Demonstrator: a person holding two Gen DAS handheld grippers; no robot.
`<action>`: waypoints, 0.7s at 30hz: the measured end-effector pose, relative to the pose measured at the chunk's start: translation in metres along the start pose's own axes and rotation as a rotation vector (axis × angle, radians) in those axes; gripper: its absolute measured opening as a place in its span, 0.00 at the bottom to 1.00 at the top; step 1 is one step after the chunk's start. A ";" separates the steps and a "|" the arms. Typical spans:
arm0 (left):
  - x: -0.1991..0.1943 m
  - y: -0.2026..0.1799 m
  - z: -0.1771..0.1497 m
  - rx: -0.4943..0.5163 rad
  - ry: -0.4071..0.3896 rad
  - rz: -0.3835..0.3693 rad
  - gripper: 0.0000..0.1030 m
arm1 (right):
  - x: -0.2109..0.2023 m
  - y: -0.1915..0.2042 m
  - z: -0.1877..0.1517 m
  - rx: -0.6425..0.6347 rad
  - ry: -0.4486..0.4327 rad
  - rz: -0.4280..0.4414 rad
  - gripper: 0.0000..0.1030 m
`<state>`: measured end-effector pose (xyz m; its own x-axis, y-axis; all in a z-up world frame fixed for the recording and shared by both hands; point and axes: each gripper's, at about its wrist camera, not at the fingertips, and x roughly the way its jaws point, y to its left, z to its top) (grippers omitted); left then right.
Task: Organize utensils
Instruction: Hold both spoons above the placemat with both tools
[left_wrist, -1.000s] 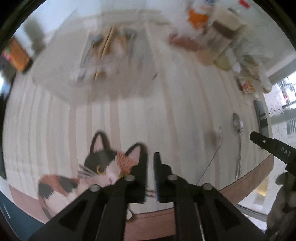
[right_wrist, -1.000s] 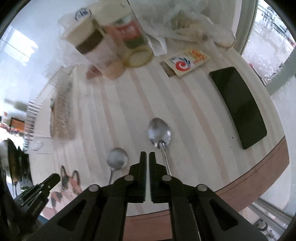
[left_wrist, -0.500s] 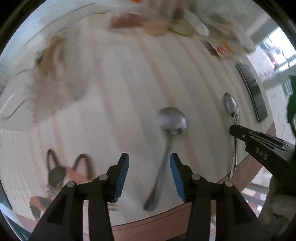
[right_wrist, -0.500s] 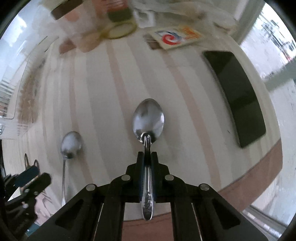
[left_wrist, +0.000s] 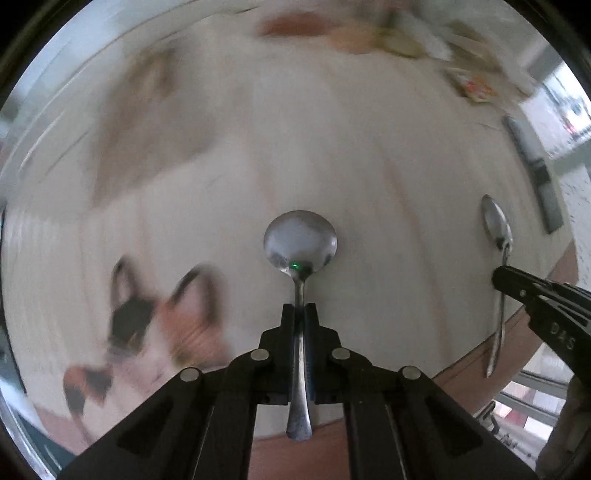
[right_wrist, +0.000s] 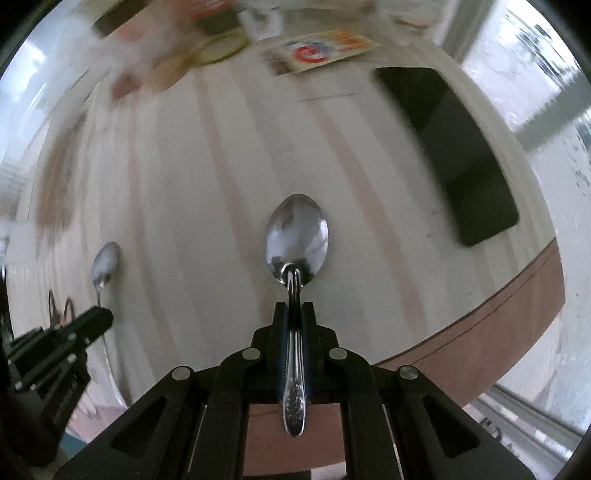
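The left gripper (left_wrist: 300, 308) is clenched on the handle of a round-bowled spoon (left_wrist: 300, 242), its jaws having just closed onto it; the handle end sticks out over the table's near edge (left_wrist: 465, 369) and the bowl lies further in on the striped top. The right gripper (right_wrist: 294, 306) is clamped on the patterned handle of an oval-bowled spoon (right_wrist: 296, 236), likewise near that brown-trimmed edge, bowl pointing toward the far side. The two spoons lie roughly parallel and apart. A cat picture (left_wrist: 162, 314) is printed on the table toward its near left corner. A black phone (right_wrist: 454, 147) lies by the right edge, and beyond it, toward the far edge, a printed packet (right_wrist: 321, 50) and blurred jars
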<state>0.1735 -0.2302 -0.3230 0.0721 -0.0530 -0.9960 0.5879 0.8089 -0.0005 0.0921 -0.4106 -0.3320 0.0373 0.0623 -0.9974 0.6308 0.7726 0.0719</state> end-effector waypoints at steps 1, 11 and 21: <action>-0.001 0.016 -0.009 -0.039 0.008 0.014 0.02 | 0.001 0.011 -0.003 -0.027 0.008 0.009 0.07; -0.003 0.118 -0.062 -0.301 0.029 0.020 0.02 | 0.013 0.147 -0.042 -0.306 0.076 0.110 0.07; 0.003 0.109 -0.062 -0.291 0.012 0.006 0.05 | 0.019 0.169 -0.039 -0.345 0.087 0.067 0.07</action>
<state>0.1875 -0.1062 -0.3311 0.0643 -0.0420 -0.9970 0.3312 0.9434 -0.0184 0.1696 -0.2540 -0.3387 -0.0061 0.1620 -0.9868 0.3300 0.9318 0.1509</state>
